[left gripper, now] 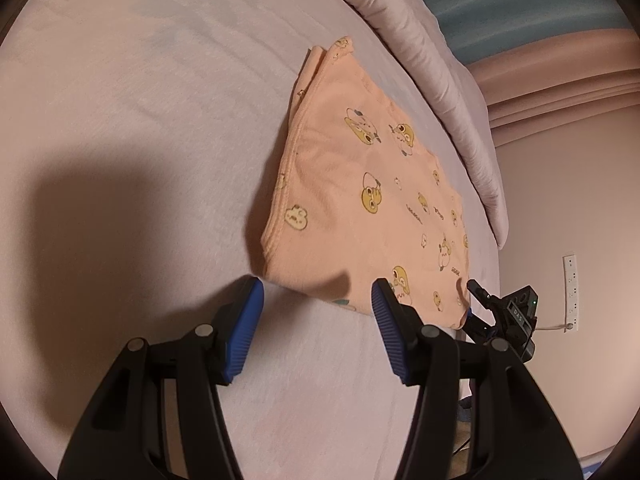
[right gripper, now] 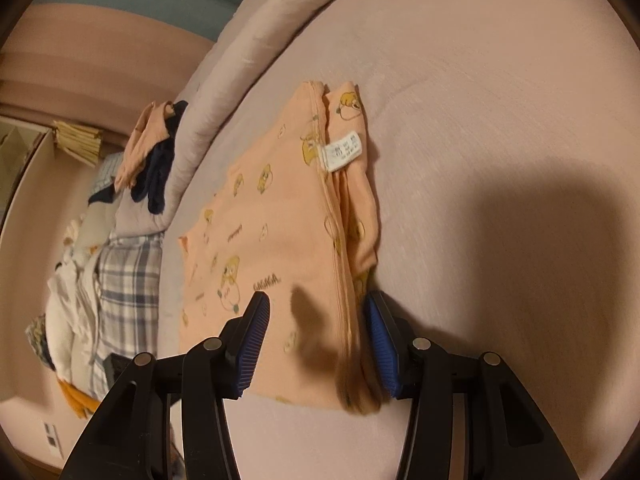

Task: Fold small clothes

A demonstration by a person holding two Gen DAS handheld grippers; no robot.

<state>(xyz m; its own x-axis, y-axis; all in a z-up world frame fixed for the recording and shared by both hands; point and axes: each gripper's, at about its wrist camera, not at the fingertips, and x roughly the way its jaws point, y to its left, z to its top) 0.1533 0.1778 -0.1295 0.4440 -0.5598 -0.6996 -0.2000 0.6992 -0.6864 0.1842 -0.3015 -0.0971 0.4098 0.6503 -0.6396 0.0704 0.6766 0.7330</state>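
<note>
A folded orange garment printed with yellow cartoon animals lies flat on the pink bed sheet. My left gripper stands open at the garment's near edge, its blue pads either side of that edge and not pressing it. In the right wrist view the same orange garment shows a white label along its stacked fold. My right gripper is open, low over the near end. The left pad hangs above the flat cloth and the right pad sits beside the layered fold. The right gripper also shows at the garment's right corner.
A rolled pink duvet runs along the bed's far side. Beyond it lie a heap of orange and navy clothes, a plaid cloth and white laundry. A white power strip hangs on the wall.
</note>
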